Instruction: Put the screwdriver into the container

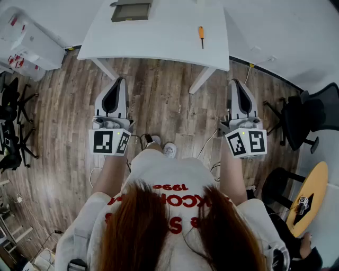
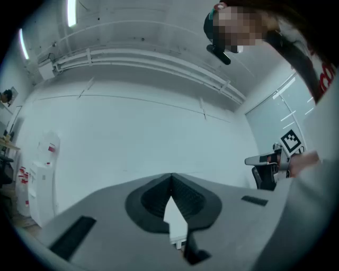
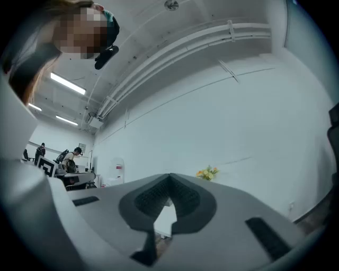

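Observation:
An orange-handled screwdriver (image 1: 201, 36) lies on the white table (image 1: 164, 37), toward its right side. A grey, tray-like container (image 1: 131, 10) sits at the table's far edge, left of the middle. Both grippers are held in front of the person's body over the wooden floor, well short of the table. The left gripper (image 1: 117, 80) points at the table's left leg and the right gripper (image 1: 236, 81) at its right corner. In the left gripper view the left gripper (image 2: 170, 175) has its jaws together with nothing between them. The right gripper (image 3: 169, 175) looks the same in its own view.
White storage bins (image 1: 29, 42) stand at the far left by a black chair base (image 1: 13, 114). Another black chair (image 1: 310, 116) and a round yellow table (image 1: 312, 196) are at the right. Cables (image 1: 209, 145) trail over the floor near the person's feet.

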Action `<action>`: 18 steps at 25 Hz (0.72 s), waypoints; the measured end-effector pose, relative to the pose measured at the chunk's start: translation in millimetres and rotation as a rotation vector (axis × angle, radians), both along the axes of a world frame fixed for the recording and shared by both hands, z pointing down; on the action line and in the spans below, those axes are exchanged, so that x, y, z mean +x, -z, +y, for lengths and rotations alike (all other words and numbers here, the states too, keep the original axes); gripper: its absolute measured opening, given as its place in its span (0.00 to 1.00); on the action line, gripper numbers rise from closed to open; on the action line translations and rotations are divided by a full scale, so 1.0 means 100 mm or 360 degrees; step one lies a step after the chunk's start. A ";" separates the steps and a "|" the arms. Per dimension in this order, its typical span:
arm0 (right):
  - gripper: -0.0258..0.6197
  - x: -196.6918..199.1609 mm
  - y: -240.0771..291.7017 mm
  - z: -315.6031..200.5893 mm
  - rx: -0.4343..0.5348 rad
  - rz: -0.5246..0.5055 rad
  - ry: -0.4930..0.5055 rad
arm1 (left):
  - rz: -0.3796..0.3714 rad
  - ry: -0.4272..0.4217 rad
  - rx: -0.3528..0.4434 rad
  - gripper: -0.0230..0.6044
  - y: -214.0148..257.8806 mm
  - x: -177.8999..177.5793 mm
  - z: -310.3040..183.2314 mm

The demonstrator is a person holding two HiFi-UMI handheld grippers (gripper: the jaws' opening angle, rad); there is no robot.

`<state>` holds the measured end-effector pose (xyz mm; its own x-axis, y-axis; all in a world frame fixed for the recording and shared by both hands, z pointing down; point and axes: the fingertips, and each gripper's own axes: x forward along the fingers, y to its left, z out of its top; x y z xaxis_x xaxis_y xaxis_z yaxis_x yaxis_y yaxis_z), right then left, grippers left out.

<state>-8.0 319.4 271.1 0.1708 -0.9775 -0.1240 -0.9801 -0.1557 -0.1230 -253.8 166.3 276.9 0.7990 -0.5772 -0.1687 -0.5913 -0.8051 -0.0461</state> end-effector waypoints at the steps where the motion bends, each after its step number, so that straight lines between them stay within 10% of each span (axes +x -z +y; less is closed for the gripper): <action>1: 0.04 0.00 0.00 0.02 0.0001 0.0002 -0.0001 | 0.0004 -0.0001 0.0003 0.04 0.01 0.01 0.02; 18: 0.05 0.08 0.07 0.14 0.0095 -0.0116 0.0026 | -0.0004 -0.0022 0.0021 0.04 0.06 0.11 0.17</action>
<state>0.3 333.6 264.0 0.1659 -0.9714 -0.1699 -0.9706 -0.1303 -0.2026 -242.5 183.5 270.8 0.8072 -0.5641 -0.1740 -0.5802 -0.8124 -0.0581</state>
